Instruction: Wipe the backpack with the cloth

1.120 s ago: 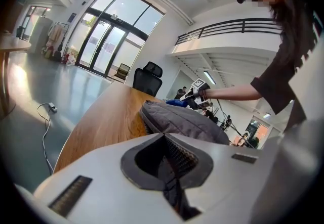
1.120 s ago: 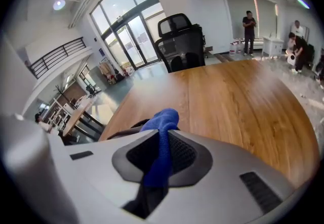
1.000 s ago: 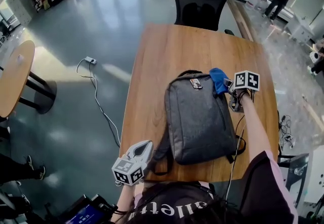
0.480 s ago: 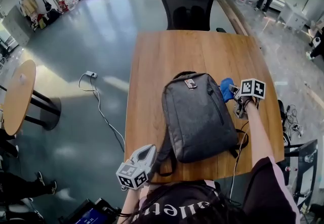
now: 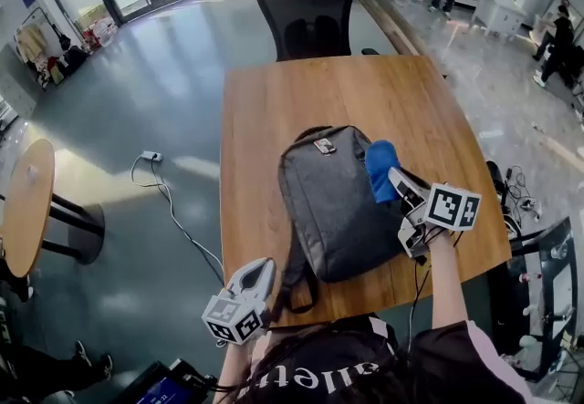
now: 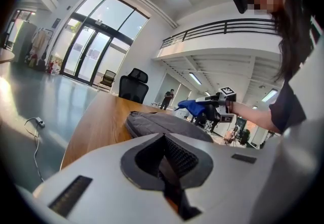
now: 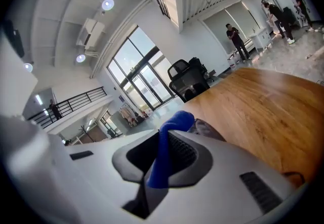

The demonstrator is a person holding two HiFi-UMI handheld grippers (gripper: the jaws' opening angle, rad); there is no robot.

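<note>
So, left gripper [image 5: 258,273]: jaws closed on nothing, so nothing pins the bag; I judge a firm stroke could drag it. It sits low at the table's [image 5: 301,101] near edge, near a strap.
Backpack [image 5: 333,202]: grey, flat on the wooden table, top end away from me.
Cloth [image 5: 380,170]: blue, on the backpack's right upper side; a thin pinch may let it slip.
Right gripper [image 5: 399,181]: clamped on the cloth, forearm stretched forward, angled inward.
</note>
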